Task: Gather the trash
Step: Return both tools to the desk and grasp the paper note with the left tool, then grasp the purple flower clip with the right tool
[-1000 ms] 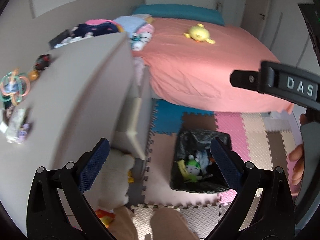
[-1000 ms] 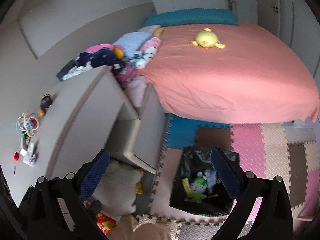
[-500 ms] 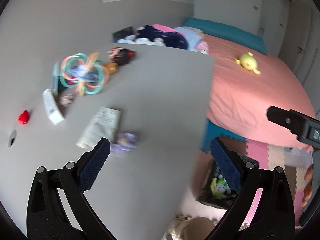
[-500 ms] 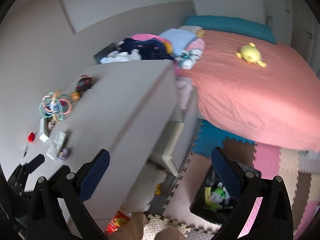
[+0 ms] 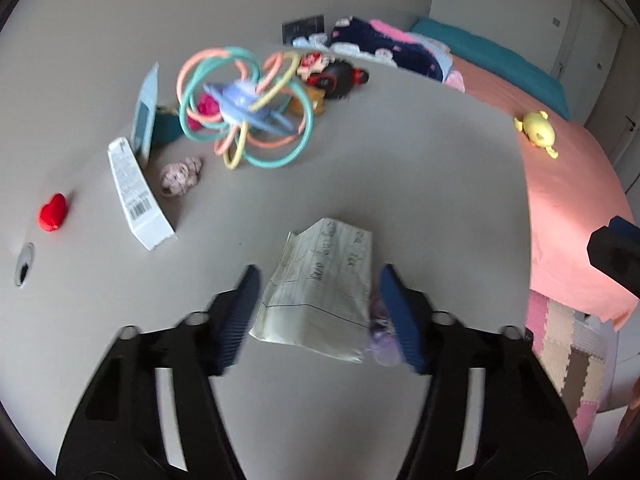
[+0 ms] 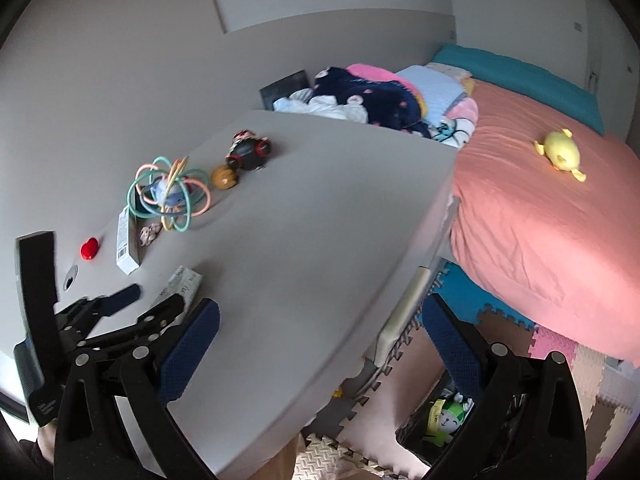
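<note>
A folded paper with handwriting [image 5: 320, 292] lies on the grey desk [image 5: 420, 184]. My left gripper [image 5: 320, 314] is open, low over the desk, one finger on each side of the paper. A small purple wrapper [image 5: 382, 340] lies against its right finger. From the right wrist view the left gripper [image 6: 148, 300] and the paper [image 6: 180, 284] show at the desk's left. My right gripper [image 6: 320, 344] is open and empty, above the desk's front edge. A black-lined trash bin [image 6: 444, 424] with trash stands on the floor.
On the desk are a white carton [image 5: 136, 200], a red heart [image 5: 53, 212], a crumpled pink wad [image 5: 180, 176], a ring toy [image 5: 244, 104] and a toy car [image 5: 336, 76]. A pink bed [image 6: 552, 216] with a yellow plush [image 6: 560, 154] stands to the right, over foam floor mats [image 6: 560, 364].
My left gripper swung from the floor bin up over the desk, came down around the paper and narrowed its jaws. My right gripper turned left toward the desk.
</note>
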The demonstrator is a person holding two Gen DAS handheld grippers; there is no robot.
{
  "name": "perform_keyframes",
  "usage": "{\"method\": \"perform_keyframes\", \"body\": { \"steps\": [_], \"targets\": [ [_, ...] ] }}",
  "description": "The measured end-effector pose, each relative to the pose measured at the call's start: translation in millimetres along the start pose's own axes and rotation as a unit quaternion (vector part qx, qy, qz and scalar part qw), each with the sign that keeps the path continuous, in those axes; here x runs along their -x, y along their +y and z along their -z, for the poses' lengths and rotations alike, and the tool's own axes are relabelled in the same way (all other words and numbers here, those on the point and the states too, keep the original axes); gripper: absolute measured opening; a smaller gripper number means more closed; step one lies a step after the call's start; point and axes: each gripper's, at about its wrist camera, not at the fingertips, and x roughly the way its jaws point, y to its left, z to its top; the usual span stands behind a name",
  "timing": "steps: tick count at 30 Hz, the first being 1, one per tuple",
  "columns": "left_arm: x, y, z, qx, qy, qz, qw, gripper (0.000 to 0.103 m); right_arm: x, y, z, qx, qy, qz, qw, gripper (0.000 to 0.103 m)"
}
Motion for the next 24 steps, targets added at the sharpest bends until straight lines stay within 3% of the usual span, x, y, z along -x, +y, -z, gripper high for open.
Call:
{"method": "perform_keyframes", "body": {
  "steps": [1,5,7,14,17,19,20,24],
  "targets": [
    [-5.3,2.8,0.8,-0.001,0.008,0.005,1.0,0.043,-3.7,4.1,-0.8,0.005,0.003,0.004,1.0,0.101],
    [-9.3,8.8,4.4,-0.009,0.0,0.011,0.9999,0.035,-20.6,23.4,-2.3,0.014,0.019,-0.003,1.0,0.101],
    [-6.8,14.3,6.5,-0.003,-0.006,0.01,0.9999,0.024,-27.4,30.9,-1.0,0.018,0.029,-0.007,0.999,0.101],
    [13.7,43.6,26.3,0.02,-0.007,0.005,0.9998,0.022,-38.5,67.9,12.6,0.049,0.046,-0.02,0.998,0.101],
    [27.5,58.2,36.7,0.035,-0.009,-0.003,0.9993,0.022,-44.6,84.8,20.7,0.071,0.056,-0.012,0.996,0.092],
    [34.9,67.1,43.0,0.045,-0.012,-0.009,0.9989,0.022,-50.3,94.3,26.4,0.08,0.068,-0.002,0.994,0.071],
    [38.8,72.3,46.7,0.051,-0.014,-0.009,0.9986,0.022,-52.2,96.0,27.7,0.08,0.072,0.0,0.994,0.067],
    [48.0,84.4,58.4,0.064,-0.016,-0.014,0.9978,0.022,-63.0,103.1,32.6,0.074,0.087,0.001,0.993,0.065]
  ]
}}
